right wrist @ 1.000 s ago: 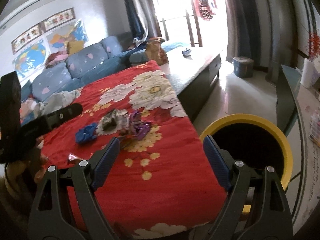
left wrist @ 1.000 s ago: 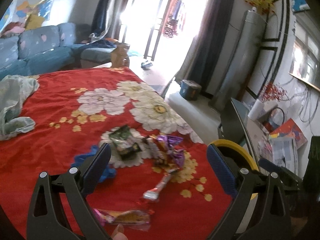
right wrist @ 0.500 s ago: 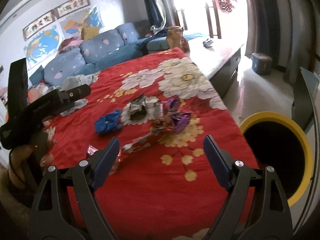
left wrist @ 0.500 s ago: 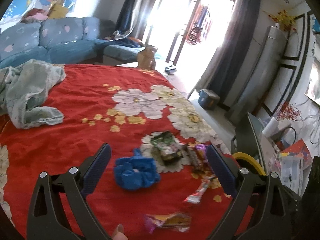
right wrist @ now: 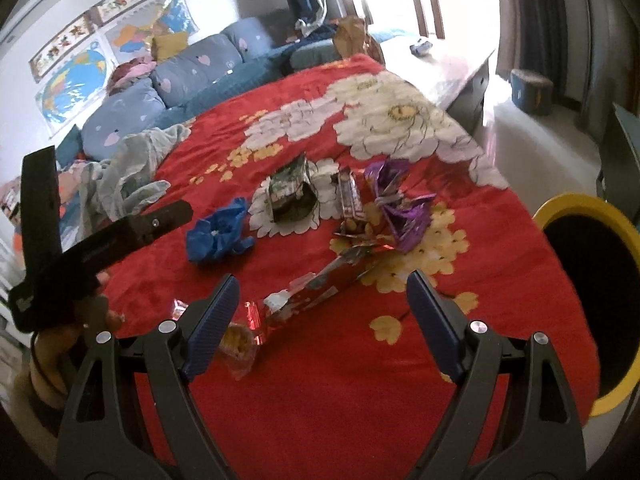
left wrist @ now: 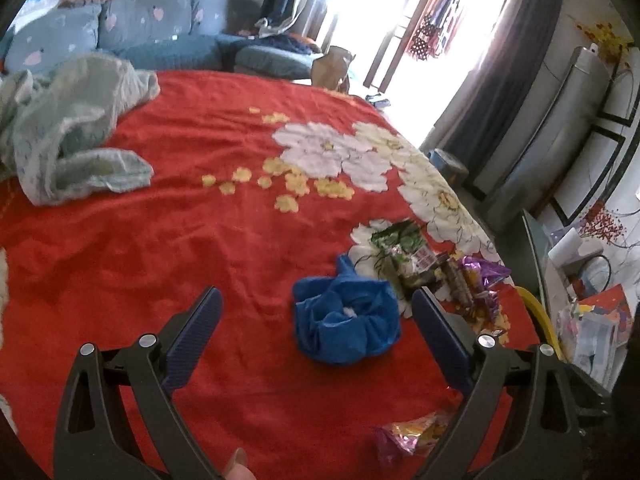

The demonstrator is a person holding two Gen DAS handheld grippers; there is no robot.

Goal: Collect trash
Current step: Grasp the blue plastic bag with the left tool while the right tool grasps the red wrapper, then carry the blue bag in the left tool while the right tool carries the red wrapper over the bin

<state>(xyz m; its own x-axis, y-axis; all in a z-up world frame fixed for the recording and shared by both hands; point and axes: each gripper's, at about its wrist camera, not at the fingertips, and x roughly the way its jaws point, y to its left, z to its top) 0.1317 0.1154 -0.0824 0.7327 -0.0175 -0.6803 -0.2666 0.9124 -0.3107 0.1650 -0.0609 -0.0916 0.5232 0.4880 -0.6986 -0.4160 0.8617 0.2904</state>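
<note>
The crumpled blue wrapper [left wrist: 346, 318] lay on the red counter [left wrist: 200, 240], between the spread jaws of the left tool [left wrist: 316, 314]. The right tool [right wrist: 322, 300] was open too, long silver wrapper [right wrist: 320, 284] at twelve o'clock.

One blue glove [right wrist: 219, 232], five wrappers [right wrist: 402, 210], one yellow-rimmed bin [right wrist: 588, 312], one grey-green cloth [left wrist: 68, 136].

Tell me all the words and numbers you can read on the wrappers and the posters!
None of it can be read.
Green wrapper: print too blurred.
Purple wrapper: no letters can be made out.
Long red wrapper: glare, unreadable.
Left gripper side marking: too small.
Wall maps: too far.
</note>
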